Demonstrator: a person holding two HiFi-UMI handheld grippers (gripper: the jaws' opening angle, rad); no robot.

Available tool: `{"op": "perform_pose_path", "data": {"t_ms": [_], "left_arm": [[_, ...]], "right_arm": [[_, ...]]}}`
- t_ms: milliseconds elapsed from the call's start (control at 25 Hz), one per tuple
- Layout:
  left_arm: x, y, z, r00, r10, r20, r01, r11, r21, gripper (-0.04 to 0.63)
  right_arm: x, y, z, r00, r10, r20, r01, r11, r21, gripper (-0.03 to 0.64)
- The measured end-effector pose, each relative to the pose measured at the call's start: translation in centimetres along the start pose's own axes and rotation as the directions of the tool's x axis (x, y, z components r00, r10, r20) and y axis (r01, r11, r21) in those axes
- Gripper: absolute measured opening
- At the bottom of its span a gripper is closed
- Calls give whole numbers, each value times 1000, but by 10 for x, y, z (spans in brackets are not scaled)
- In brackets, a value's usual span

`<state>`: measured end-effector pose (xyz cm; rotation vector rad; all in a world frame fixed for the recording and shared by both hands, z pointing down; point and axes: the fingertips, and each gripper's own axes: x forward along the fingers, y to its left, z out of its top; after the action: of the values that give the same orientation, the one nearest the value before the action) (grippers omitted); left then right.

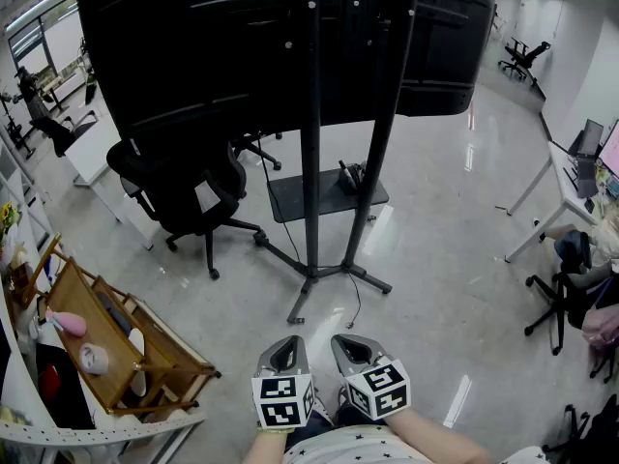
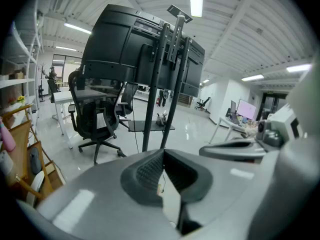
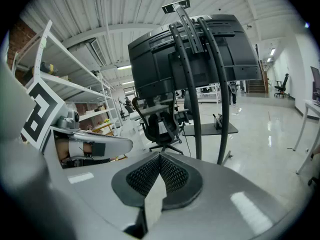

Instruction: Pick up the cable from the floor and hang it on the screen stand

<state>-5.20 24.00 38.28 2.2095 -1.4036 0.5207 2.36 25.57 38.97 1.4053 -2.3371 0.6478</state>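
Note:
The screen stand (image 1: 311, 182) rises ahead of me, two black poles carrying a large black screen (image 1: 222, 37). A thin black cable (image 1: 357, 304) trails on the glossy floor from the stand's front foot toward me. My left gripper (image 1: 286, 342) and right gripper (image 1: 346, 341) are held side by side low in the head view, well short of the stand's feet. Both are shut with nothing between their pads. The left gripper view shows the stand (image 2: 150, 94) beyond the closed left gripper (image 2: 162, 153). The right gripper view shows the stand (image 3: 192, 99) beyond the closed right gripper (image 3: 160, 156).
A black office chair (image 1: 189, 196) stands left of the stand. A small black shelf (image 1: 324, 199) sits low behind the poles. A wooden rack (image 1: 116, 346) with small items lies at my left. A white desk (image 1: 542, 191) and another chair (image 1: 561, 298) are on the right.

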Motion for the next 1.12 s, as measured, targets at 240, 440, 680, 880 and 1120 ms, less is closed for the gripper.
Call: {"op": "perform_pose_path", "data": {"t_ms": [240, 440, 680, 880, 1120], "left_arm": [[23, 22, -4, 1000, 11, -19, -11, 1000, -29, 8], [59, 40, -6, 998, 26, -56, -30, 997, -65, 8], [126, 63, 3, 991, 71, -113, -83, 991, -105, 8], [194, 79, 22, 986, 95, -138, -110, 988, -109, 8], [265, 121, 6, 968, 136, -212, -170, 973, -154, 8]], "right_arm": [[25, -13, -8, 999, -16, -34, 16, 1000, 17, 0], [55, -35, -11, 997, -11, -71, 14, 999, 38, 0], [123, -78, 2, 990, 27, -142, -25, 1000, 17, 0], [190, -118, 23, 981, 52, -187, -61, 997, -43, 0], [286, -156, 20, 961, 82, -265, -111, 989, -96, 0]]}}
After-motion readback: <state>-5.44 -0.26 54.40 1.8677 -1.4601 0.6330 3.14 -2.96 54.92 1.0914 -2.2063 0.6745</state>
